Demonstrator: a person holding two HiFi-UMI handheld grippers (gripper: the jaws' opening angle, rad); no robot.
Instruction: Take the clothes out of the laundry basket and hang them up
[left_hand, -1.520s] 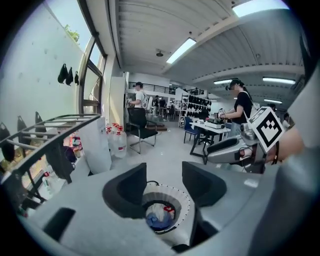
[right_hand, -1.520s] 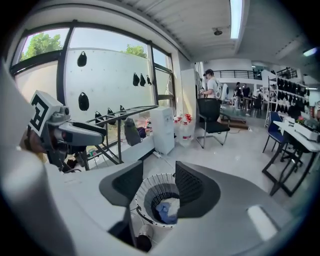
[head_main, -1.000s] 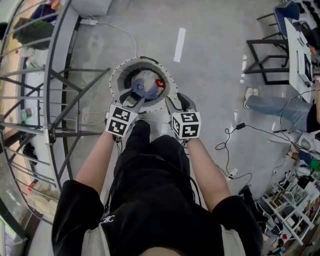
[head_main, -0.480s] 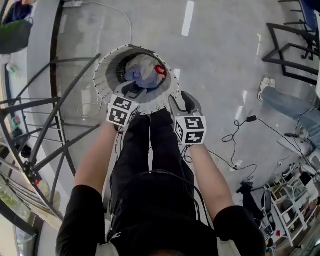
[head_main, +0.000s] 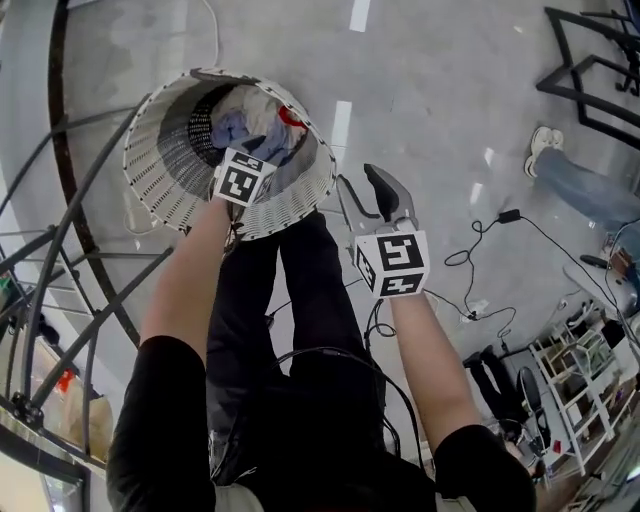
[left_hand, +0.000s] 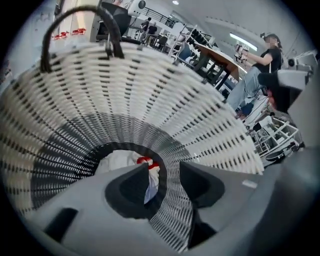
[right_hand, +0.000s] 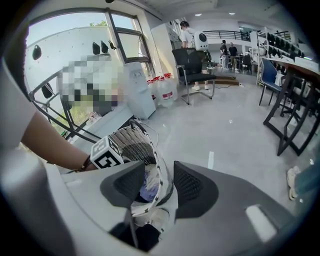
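Now, your left gripper (left_hand: 162, 172), open with jaws just narrowing, straddles the laundry basket (head_main: 170, 170) at its near wall (the clothes (head_main: 245, 125) lie deeper inside). Close here and you'd likely pinch wicker and tip it. Your right gripper (head_main: 362, 185), likewise open and narrowing, hangs empty outside.

Your laundry basket (head_main: 160, 175): round, white woven wall with dark slots, mouth open. It stands on the floor (head_main: 430, 70) left of centre, just beyond your feet. A dark loop handle (left_hand: 75, 20) rises from its far rim. The clothes (head_main: 245, 125) sit inside as one crumpled heap at the bottom. A white garment (head_main: 262, 100) lies toward the far side, a blue garment (head_main: 230, 132) just beside it, nearer you. A small red piece (head_main: 292, 117) shows at the heap's right edge, close against the wall.
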